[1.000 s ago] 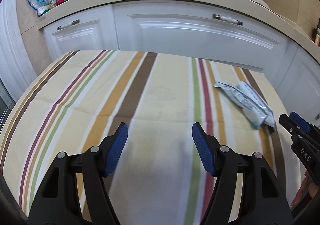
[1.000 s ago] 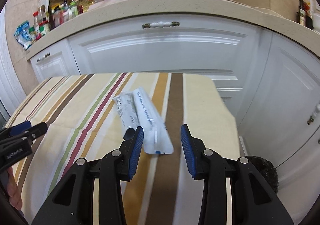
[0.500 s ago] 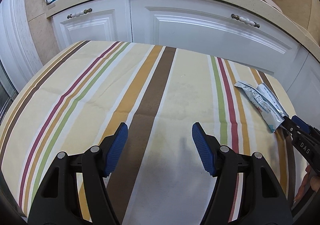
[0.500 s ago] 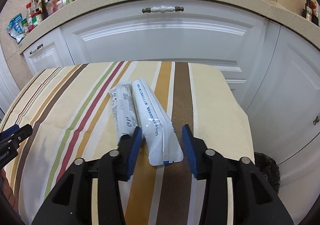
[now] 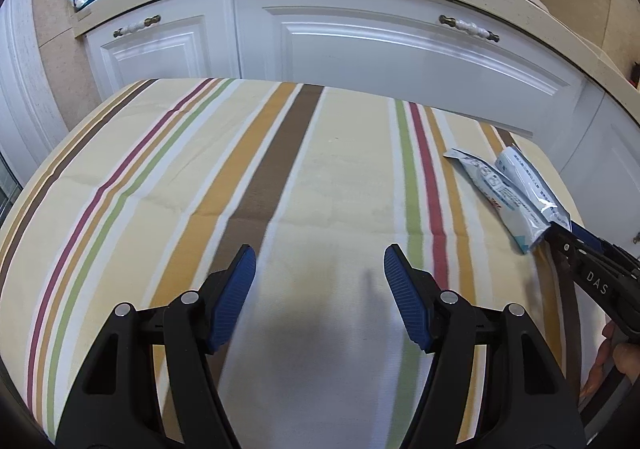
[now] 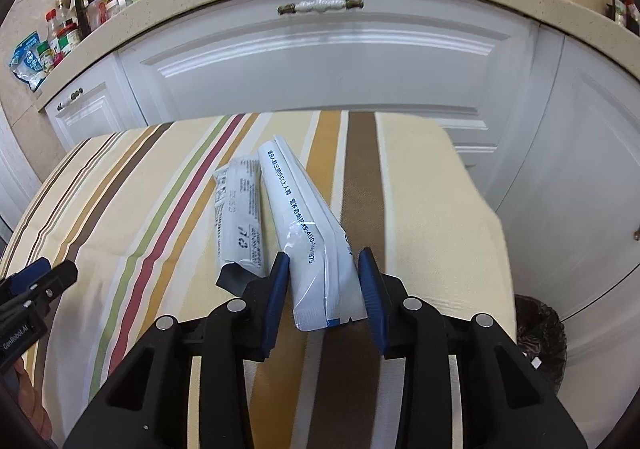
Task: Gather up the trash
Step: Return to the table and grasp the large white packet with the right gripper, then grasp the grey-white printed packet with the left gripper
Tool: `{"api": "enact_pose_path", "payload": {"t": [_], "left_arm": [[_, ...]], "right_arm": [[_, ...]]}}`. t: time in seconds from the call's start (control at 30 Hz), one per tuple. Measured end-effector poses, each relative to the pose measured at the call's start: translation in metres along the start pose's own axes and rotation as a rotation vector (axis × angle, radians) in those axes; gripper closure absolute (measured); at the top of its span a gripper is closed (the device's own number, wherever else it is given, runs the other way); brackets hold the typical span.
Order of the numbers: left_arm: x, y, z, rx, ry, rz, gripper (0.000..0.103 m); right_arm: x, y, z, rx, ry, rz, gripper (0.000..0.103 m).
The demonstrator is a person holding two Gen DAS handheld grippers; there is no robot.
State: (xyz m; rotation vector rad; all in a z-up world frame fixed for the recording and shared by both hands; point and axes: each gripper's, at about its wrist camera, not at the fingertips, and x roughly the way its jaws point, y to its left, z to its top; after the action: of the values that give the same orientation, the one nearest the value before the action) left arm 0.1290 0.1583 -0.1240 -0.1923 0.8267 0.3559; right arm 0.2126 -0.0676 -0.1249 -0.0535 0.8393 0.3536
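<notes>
right wrist view: right gripper (image 6: 323, 291) closing around white packet (image 6: 310, 233), grey wrapper (image 6: 240, 221) just beside

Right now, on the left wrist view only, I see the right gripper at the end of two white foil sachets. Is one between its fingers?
Observer: Yes, the white sachet with blue print lies between the right gripper's pads; its jaws have just been closing, firm pinch unclear.
Operator: And the other?
Observer: The grey-printed white sachet lies outside, beside that gripper's left finger.
Operator: Any bin?
Observer: A dark lined bin stands on the floor, right of the striped tablecloth.
</notes>
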Motion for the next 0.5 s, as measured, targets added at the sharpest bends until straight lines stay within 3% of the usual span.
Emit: {"api": "enact_pose_path", "payload": {"t": [0.5], "left_arm": [[-0.01, -0.093, 0.005, 0.109, -0.029, -0.131, 0.038]], "right_arm": [[-0.036, -0.056, -0.015, 0.089, -0.08, -0.071, 0.067]]}}
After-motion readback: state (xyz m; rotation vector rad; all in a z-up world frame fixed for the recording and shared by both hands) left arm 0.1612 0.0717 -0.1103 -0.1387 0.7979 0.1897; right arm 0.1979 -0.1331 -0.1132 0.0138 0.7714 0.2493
